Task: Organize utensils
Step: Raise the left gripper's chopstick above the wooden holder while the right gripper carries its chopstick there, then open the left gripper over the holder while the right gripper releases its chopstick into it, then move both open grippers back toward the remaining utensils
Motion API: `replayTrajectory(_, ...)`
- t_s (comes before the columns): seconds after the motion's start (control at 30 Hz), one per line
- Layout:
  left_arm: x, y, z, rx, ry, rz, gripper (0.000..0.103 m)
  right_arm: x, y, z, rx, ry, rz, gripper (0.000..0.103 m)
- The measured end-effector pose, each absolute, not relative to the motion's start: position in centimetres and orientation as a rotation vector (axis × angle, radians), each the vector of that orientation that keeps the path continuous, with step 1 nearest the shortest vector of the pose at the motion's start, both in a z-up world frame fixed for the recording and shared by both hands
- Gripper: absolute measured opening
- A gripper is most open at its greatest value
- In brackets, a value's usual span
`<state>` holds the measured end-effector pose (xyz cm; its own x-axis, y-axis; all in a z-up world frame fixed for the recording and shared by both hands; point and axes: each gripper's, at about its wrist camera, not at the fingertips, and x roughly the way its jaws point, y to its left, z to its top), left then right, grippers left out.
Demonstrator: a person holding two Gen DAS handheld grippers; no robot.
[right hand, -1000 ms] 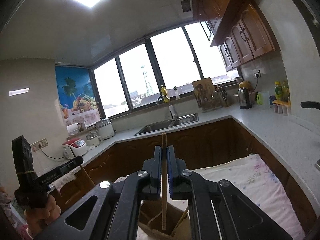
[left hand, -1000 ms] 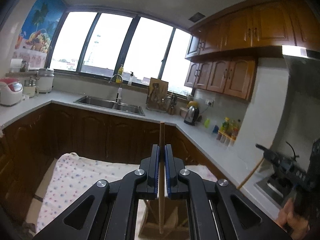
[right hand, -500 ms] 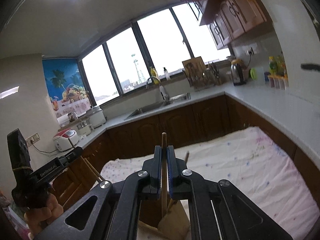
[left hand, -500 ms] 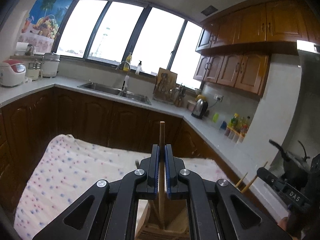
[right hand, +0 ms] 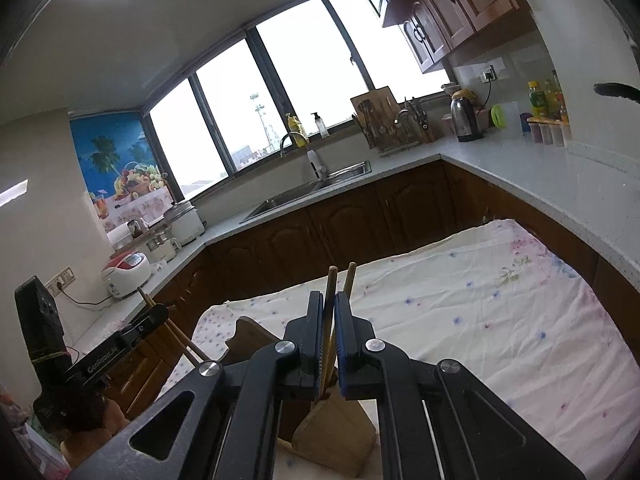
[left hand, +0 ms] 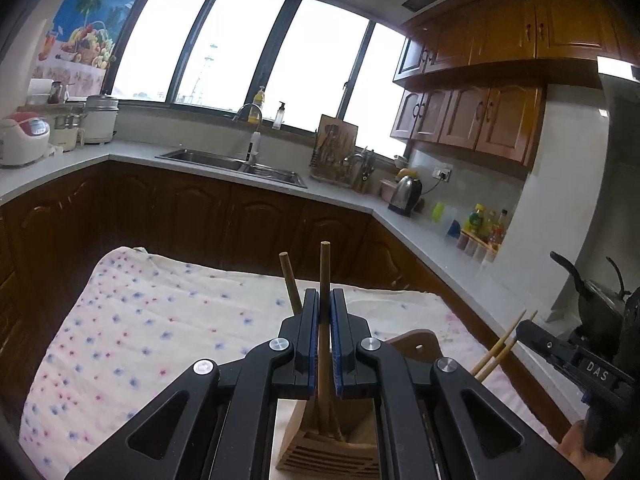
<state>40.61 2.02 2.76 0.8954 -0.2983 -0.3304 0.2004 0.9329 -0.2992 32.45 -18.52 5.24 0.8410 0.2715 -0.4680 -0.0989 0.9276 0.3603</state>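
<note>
My left gripper (left hand: 325,300) is shut on a wooden chopstick (left hand: 324,268) that stands upright with its lower end in a wooden utensil holder (left hand: 332,446) below. A second chopstick (left hand: 290,282) leans out of the holder just left of it. My right gripper (right hand: 329,304) is shut on another wooden chopstick (right hand: 330,282), its lower end over the same holder (right hand: 334,436); a second stick (right hand: 349,278) shows behind it. Each gripper shows in the other's view, the right one (left hand: 560,354) and the left one (right hand: 128,334), with chopsticks beside it.
The holder stands on a table under a floral cloth (left hand: 152,320). Kitchen counters (left hand: 340,200) wrap around it, with a sink (left hand: 236,164), a kettle (left hand: 406,194), rice cookers (left hand: 24,140) and bottles (left hand: 484,228). Dark wooden cabinets stand close behind the table.
Both grippers have tilted downward and lowered toward the holder, chopsticks still held. More of the cloth and a second chopstick in the holder have come into view.
</note>
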Motion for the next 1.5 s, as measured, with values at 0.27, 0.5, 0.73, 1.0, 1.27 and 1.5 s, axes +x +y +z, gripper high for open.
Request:
replayTrajectory(0.27, 40.6, 2.4, 2.6, -0.258, 0.413, -0.272, 0.006, 32.7, -18.5, 5.1, 0.333, 0.564, 0.214, 0.011)
replayTrajectory(0.5, 40.2, 2.3, 3.4, -0.256, 0.425, -0.286, 0.023, 32.1, -18.5, 5.7, 0.334, 0.56, 0.229, 0.026)
replayTrajectory(0.73, 37.6, 2.6, 4.1, -0.25, 0.401, -0.263, 0.062, 30.4, -19.3, 6.6, 0.379, 0.525, 0.233, 0.06)
replayTrajectory(1.0, 32.8, 3.9, 3.9, -0.293, 0.414, -0.228, 0.092, 27.4, -20.6, 7.7, 0.408, 0.492, 0.247, 0.092)
replayTrajectory(1.27, 27.4, 5.6, 3.4, -0.328, 0.477, -0.183, 0.094, 23.8, -21.0, 7.7, 0.389, 0.522, 0.264, 0.092)
replayTrajectory(1.5, 24.3, 6.2, 3.3, -0.338, 0.553, -0.149, 0.094, 20.5, -21.4, 6.4, 0.396, 0.574, 0.26, 0.092)
